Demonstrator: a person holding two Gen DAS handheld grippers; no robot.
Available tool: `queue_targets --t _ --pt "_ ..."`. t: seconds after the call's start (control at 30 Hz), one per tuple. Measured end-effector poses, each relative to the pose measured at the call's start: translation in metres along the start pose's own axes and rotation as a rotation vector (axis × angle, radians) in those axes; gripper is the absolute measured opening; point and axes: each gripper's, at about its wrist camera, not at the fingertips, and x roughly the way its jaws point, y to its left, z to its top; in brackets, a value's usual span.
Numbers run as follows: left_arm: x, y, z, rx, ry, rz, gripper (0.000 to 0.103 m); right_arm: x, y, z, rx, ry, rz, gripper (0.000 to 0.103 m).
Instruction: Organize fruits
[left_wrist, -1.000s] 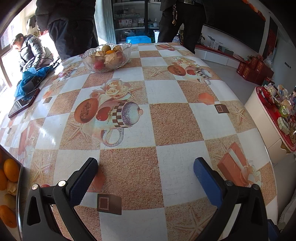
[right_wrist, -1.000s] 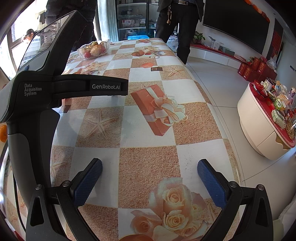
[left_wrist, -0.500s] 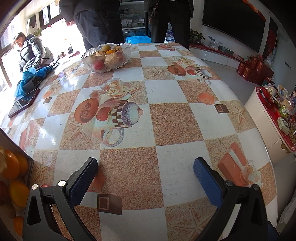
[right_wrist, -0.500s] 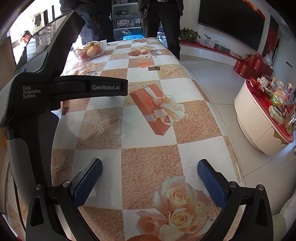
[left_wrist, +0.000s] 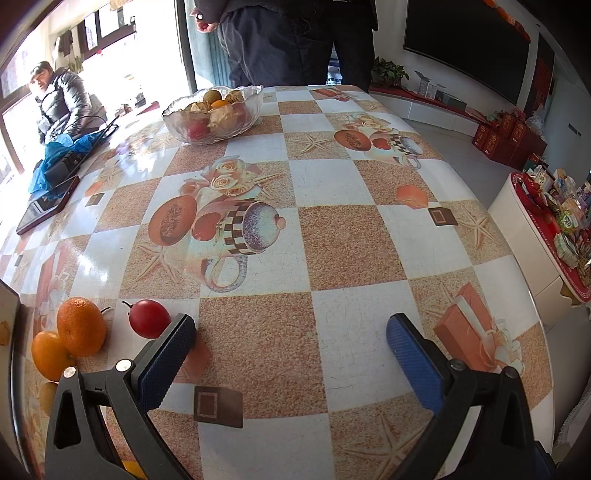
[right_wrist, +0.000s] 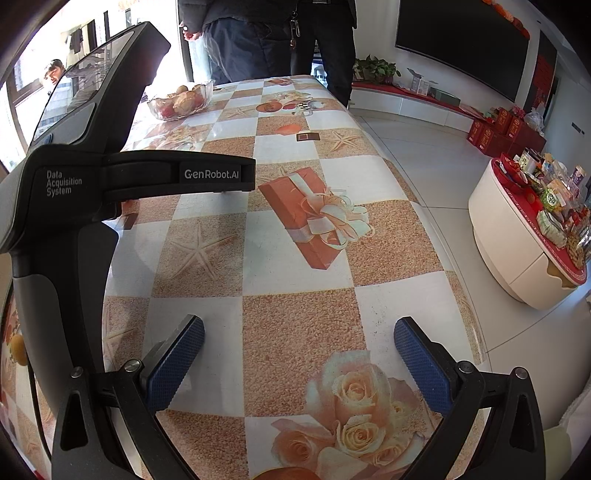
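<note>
In the left wrist view, loose fruit lies on the patterned table at the near left: an orange (left_wrist: 81, 326), a second orange (left_wrist: 50, 355) against it, and a small red fruit (left_wrist: 149, 318) just beyond my left finger (left_wrist: 168, 360). A glass bowl (left_wrist: 213, 113) of mixed fruit stands at the far end; it also shows in the right wrist view (right_wrist: 181, 100). My left gripper (left_wrist: 290, 356) is open and empty above the table. My right gripper (right_wrist: 298, 360) is open and empty near the table's right side, with the left gripper's black body (right_wrist: 74, 184) to its left.
A dark box edge (left_wrist: 9, 317) shows at the far left. A phone (left_wrist: 48, 209) and blue cloth (left_wrist: 66, 155) lie at the left edge. People stand beyond the far end (left_wrist: 295, 40). The table's right edge (right_wrist: 436, 221) drops to the floor; a round white stand (right_wrist: 524, 236) is beyond.
The box of fruit at the left edge has tipped away and oranges and a red fruit now lie loose on the table. Both grippers have stayed open and nearly still.
</note>
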Motion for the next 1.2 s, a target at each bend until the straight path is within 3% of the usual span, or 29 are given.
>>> queue_targets --t 1.2 --pt "0.0 0.0 0.0 0.0 0.0 0.0 0.103 0.0004 0.0002 0.0001 -0.001 -0.001 0.003 0.103"
